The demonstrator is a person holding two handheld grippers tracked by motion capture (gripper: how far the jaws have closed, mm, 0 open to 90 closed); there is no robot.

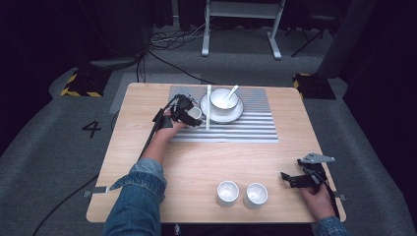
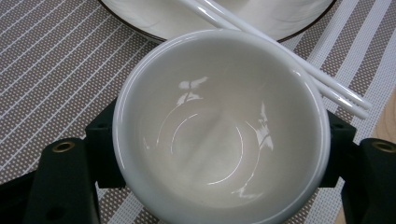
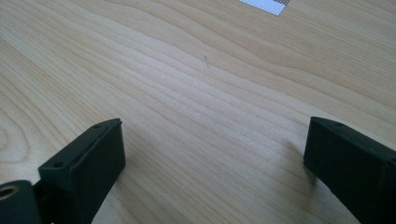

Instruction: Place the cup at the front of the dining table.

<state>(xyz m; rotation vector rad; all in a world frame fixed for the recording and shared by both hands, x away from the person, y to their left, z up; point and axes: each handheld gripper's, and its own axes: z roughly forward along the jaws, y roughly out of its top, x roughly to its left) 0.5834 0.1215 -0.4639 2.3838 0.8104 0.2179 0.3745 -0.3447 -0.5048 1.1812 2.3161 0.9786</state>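
Observation:
A small white cup (image 2: 219,126) stands on the striped placemat (image 1: 246,129), and my left gripper (image 2: 219,154) is shut on it, one black jaw on each side of its wall. In the high view that gripper (image 1: 193,115) and cup (image 1: 196,112) sit just left of a pair of white chopsticks (image 1: 208,105) and the plate (image 1: 221,118). The chopsticks (image 2: 280,51) run close past the cup's rim. At the table's front right, my right gripper (image 1: 289,179) rests low over bare wood, and its jaws (image 3: 215,140) stand wide open with nothing between them.
A white bowl (image 1: 223,98) with a spoon (image 1: 231,91) sits on the plate. Two more white cups (image 1: 227,193) (image 1: 256,195) stand near the front edge of the wooden table (image 1: 196,167). The plate's dark rim (image 2: 140,32) lies right behind the held cup.

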